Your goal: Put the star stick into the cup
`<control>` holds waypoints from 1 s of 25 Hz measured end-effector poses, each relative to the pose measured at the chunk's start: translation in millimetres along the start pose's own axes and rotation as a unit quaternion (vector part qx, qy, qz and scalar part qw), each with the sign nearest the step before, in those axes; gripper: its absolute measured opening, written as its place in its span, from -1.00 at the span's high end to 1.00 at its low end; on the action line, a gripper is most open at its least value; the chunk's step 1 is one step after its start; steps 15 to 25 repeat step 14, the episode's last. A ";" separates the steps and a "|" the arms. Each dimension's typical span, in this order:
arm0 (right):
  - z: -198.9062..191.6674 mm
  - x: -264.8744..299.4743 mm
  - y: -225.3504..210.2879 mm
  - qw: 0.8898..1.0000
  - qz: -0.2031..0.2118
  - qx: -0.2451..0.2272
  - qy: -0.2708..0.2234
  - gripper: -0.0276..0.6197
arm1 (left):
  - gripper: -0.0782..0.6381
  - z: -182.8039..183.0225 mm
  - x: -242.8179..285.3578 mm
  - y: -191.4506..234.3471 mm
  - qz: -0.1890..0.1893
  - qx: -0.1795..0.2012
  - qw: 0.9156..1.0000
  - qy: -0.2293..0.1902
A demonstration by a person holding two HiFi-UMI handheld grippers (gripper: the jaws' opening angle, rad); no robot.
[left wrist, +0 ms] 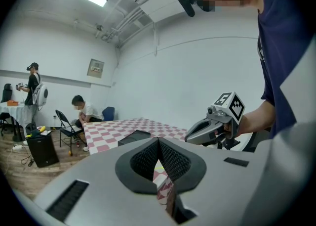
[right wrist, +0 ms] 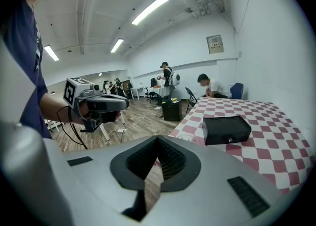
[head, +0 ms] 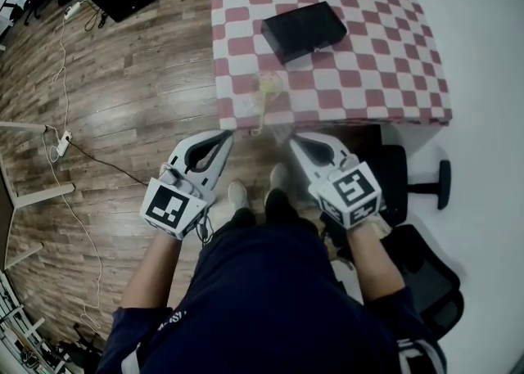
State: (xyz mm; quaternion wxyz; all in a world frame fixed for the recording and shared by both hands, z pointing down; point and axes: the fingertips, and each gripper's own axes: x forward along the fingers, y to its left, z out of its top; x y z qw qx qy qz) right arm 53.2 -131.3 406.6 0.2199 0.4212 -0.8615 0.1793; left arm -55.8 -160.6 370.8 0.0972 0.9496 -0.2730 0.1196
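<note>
Both grippers hang side by side above the floor (head: 123, 102), just short of the near edge of the checked bench (head: 368, 53). The left gripper (head: 225, 137) has its fingers closed on nothing, and so does the right gripper (head: 293, 141); each points towards that edge, with a gap between them.

The yellow stick (head: 262, 112) lies at the near edge, its lower end reaching past the cloth's hem. Its upper end meets a pale, see-through shape that looks like the cup (head: 268, 83); whether the stick is inside it I cannot tell. A black box (head: 304, 30) sits further back, apart from both.

Bare cloth lies around the cup on the left and right. Left of the grippers the floor is open apart from a thin cable (head: 61, 147); a black chair (head: 409, 176) stands close on the right
</note>
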 end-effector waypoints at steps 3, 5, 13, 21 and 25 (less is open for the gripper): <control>-0.4 0.4 0.0 1.000 0.000 -0.002 0.002 0.87 | 0.70 -0.4 -0.2 0.8 0.001 -0.002 1.000 0.000; -1.0 0.8 0.0 1.000 0.002 -0.006 0.003 0.87 | 0.70 -0.3 0.5 0.9 0.002 -0.003 1.000 -0.001; -0.9 4.0 -1.6 1.000 0.004 -0.017 -0.001 0.87 | 0.70 -3.5 5.2 2.5 0.001 -0.007 1.000 0.003; -1.2 4.7 -2.0 1.000 0.005 -0.019 -0.002 0.87 | 0.70 -3.9 5.7 2.8 0.001 -0.008 1.000 0.003; -1.2 4.7 -2.0 1.000 0.005 -0.019 -0.002 0.87 | 0.70 -3.9 5.7 2.8 0.001 -0.008 1.000 0.003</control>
